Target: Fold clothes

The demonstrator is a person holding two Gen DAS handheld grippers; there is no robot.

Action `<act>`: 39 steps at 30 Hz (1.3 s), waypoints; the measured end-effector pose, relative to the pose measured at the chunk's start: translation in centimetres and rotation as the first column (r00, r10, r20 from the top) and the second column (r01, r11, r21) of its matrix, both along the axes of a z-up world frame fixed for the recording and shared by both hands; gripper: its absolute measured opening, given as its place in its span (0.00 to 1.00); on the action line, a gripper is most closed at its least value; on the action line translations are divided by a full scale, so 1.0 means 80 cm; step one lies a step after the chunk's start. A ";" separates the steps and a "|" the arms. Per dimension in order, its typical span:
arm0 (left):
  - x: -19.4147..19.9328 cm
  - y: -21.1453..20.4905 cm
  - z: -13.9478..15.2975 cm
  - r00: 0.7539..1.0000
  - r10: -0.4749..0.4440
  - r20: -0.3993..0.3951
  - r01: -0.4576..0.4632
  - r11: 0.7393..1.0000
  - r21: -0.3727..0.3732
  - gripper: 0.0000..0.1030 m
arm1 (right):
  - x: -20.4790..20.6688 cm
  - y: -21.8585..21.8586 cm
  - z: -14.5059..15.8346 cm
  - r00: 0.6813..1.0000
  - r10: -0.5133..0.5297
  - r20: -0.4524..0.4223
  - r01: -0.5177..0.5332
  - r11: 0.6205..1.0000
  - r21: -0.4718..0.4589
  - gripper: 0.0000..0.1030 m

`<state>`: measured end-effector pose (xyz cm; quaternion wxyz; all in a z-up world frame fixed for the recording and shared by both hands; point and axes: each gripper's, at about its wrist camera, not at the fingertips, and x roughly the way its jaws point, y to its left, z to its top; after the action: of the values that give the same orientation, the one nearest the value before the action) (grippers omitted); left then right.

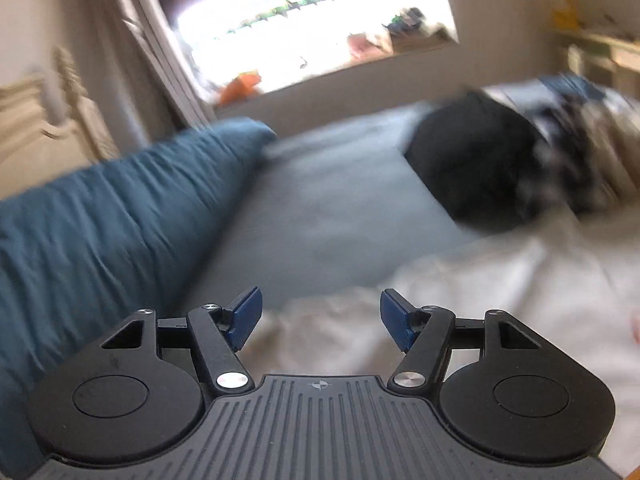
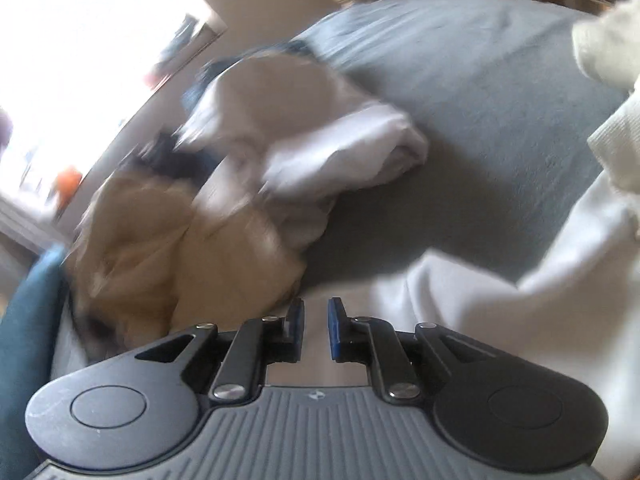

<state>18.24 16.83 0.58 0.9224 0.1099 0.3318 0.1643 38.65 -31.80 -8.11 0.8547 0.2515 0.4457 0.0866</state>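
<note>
Left wrist view first: the left gripper [image 1: 320, 316] has its jaws spread wide with nothing between them, hanging above the near edge of a white garment [image 1: 500, 292] that lies rumpled on the grey bed sheet [image 1: 328, 208]. Beyond it a teal pillow [image 1: 120, 208] runs along one side, and a dark folded item [image 1: 472, 168] sits farther back, beside a blurred heap under the window [image 1: 312, 20].

Right wrist view: the right gripper [image 2: 316, 328] shows its jaws only narrowly parted, a slim gap and no cloth pinched, with pale fabric just under the tips. The same white garment [image 2: 560, 272] spreads to one side, and a jumbled pile of clothes [image 2: 240, 184], tan and pale, waits farther off on the sheet.

My reading is that this is a pause between grips, both tools free over the white piece. The next move likely calls for finding a hem or corner on each side and closing on it before lifting; motion blur hides the edges for now.
</note>
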 end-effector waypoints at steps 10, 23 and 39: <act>-0.041 -0.014 -0.110 0.990 0.006 -0.138 -0.030 0.985 -0.173 0.64 | -0.132 0.181 -0.012 0.870 0.488 -0.071 -0.489 0.872 0.001 0.17; -0.013 0.119 -0.093 0.983 0.183 0.004 -0.183 0.983 -0.019 0.64 | -0.105 0.284 -0.032 0.923 0.384 0.012 -0.356 0.867 -0.349 0.39; 0.078 0.238 -0.115 0.941 0.337 0.039 -0.334 0.940 -0.062 0.06 | -0.131 0.318 -0.032 0.915 0.404 0.001 -0.353 0.802 -0.481 0.45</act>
<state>24.45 35.90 -8.60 0.8914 0.0225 0.3275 0.3127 28.16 -6.36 -10.63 0.8771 -0.0628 0.4495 0.1574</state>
